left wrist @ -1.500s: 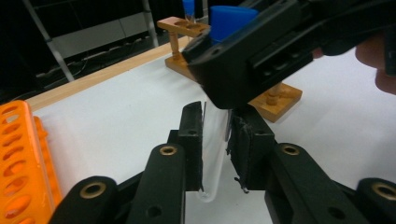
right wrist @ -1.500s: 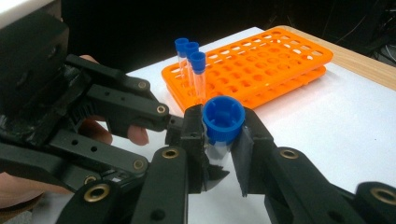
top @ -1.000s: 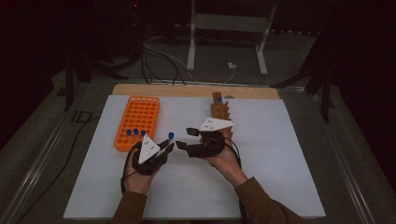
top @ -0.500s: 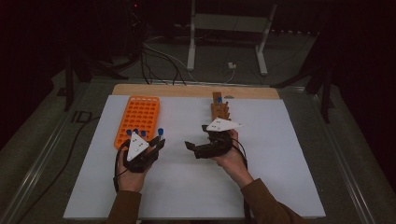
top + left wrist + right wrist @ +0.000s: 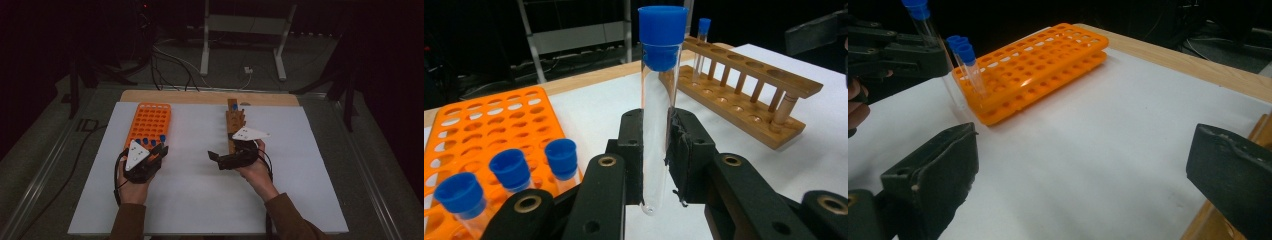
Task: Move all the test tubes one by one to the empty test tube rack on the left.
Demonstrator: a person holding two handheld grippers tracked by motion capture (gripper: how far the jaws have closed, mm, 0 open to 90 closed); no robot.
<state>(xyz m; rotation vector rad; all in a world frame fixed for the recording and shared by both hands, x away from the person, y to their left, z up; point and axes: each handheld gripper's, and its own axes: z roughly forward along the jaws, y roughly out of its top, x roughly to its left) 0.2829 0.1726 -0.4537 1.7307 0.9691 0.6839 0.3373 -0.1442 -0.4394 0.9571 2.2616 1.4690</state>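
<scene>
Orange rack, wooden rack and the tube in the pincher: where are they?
orange rack (image 5: 150,120): high view, on its holed top.
wooden rack (image 5: 744,80): left gripper view, on its top rail.
tube (image 5: 656,110): left gripper view, on its clear glass middle.

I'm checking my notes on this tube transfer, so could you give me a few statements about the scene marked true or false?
1. The left gripper holds a blue-capped test tube upright. True.
2. The right gripper holds a tube. False: its fingers are wide open, nothing between them.
3. The orange rack holds capped tubes. True.
4. The wooden rack is full. False: one tube stands in it.
</scene>
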